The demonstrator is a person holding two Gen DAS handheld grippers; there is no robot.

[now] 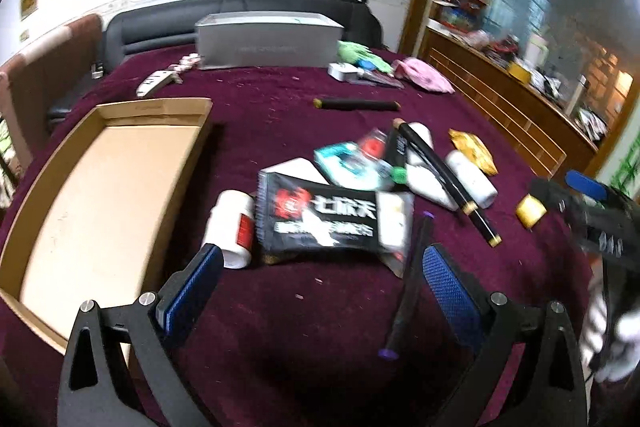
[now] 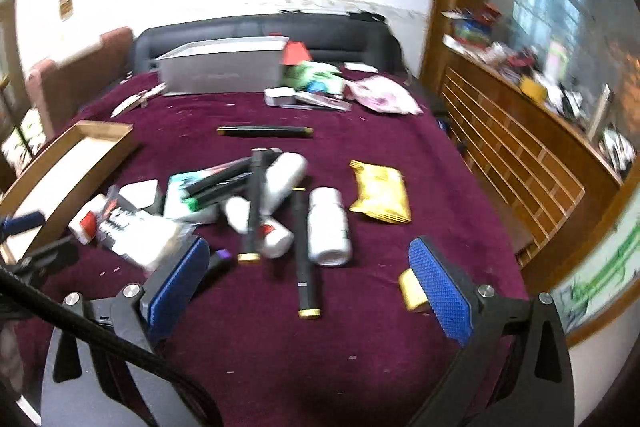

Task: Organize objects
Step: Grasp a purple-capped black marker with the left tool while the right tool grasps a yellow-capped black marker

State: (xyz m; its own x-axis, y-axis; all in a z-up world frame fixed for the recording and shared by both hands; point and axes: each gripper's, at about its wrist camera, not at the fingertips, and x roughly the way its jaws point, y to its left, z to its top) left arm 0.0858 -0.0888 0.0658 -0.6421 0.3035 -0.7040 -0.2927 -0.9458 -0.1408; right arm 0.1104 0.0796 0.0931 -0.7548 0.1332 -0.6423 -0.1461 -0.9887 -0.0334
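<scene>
From the left wrist view, the left hand-held gripper (image 1: 320,279) hangs wide and empty over the maroon-covered bench (image 1: 280,327). Just ahead lies a black snack packet (image 1: 334,217), crinkly, light and likely slippery, best pinched at a sealed edge. A white bottle (image 1: 232,223) rests beside it; the empty cardboard tray (image 1: 108,183) sits to the left.

From the right wrist view, the right hand-held gripper (image 2: 308,283) is also spread wide, holding nothing. A stiff black pen (image 2: 304,251) lies between its fingers' line, easiest gripped mid-barrel, next to another white bottle (image 2: 329,225).
</scene>
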